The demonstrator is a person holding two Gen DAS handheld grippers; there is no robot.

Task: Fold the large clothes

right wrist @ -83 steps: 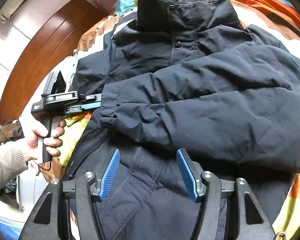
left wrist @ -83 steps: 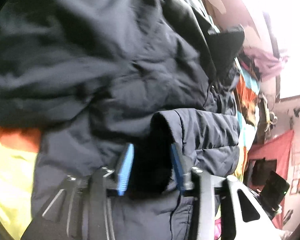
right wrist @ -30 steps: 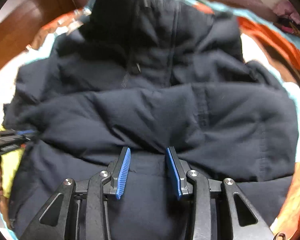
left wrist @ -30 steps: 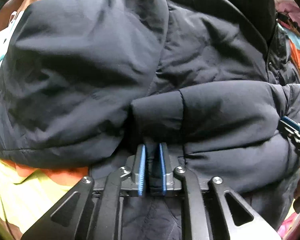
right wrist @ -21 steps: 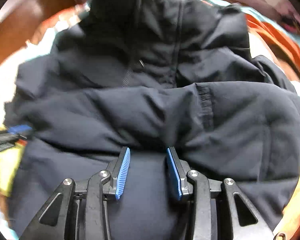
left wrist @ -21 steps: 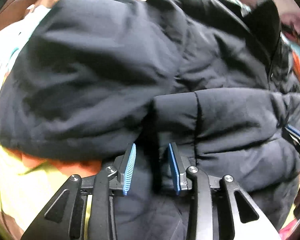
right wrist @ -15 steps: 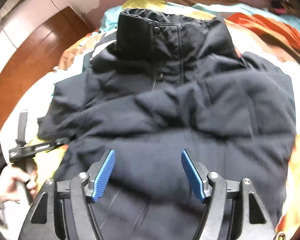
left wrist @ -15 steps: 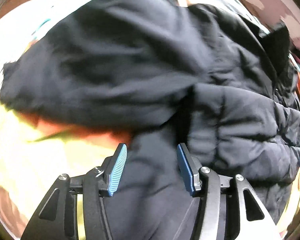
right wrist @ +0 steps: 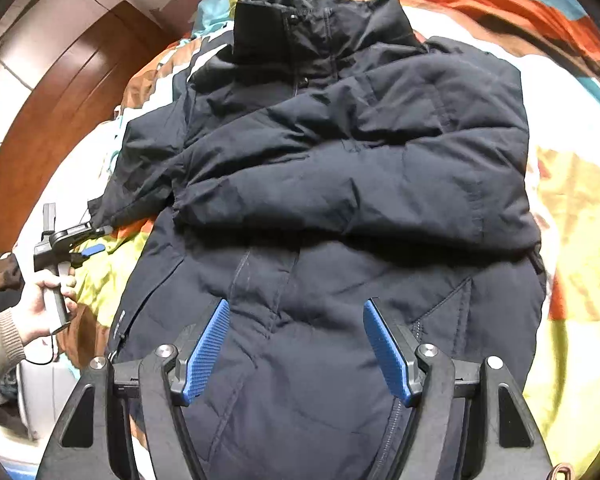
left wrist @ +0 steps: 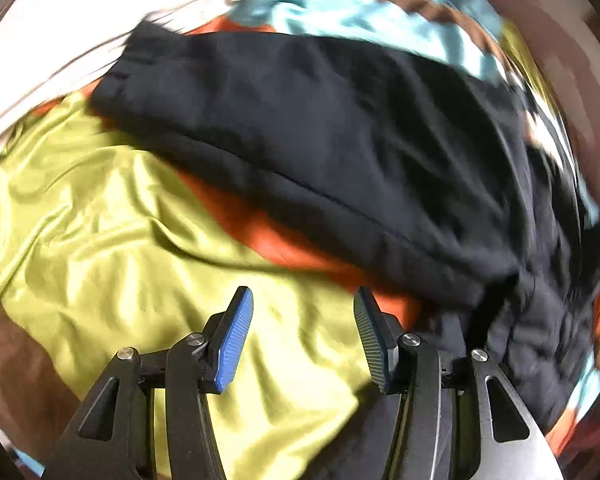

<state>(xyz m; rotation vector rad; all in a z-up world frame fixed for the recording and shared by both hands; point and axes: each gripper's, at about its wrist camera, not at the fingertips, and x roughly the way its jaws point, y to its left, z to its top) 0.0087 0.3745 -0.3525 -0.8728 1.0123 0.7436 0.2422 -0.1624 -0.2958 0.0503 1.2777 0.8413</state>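
A dark navy padded jacket (right wrist: 340, 184) lies front up on a colourful bedspread (right wrist: 580, 200), collar at the far end, both sleeves folded across its chest. My right gripper (right wrist: 296, 352) is open and empty, hovering over the jacket's lower front. My left gripper (left wrist: 302, 336) is open and empty over yellow-green bedspread (left wrist: 100, 240), just left of the jacket's side (left wrist: 360, 140). In the right wrist view the left gripper (right wrist: 96, 240) sits beside the jacket's left edge, held by a hand.
A brown wooden headboard (right wrist: 52, 112) stands at the far left. A white object (right wrist: 40, 396) sits below the bed's left edge. The bedspread shows orange, teal and white patches (right wrist: 520, 8) around the jacket.
My left gripper let go of the sleeve cuff, opened, and pulled back left off the jacket. My right gripper opened wider and drew back from the folded sleeves.
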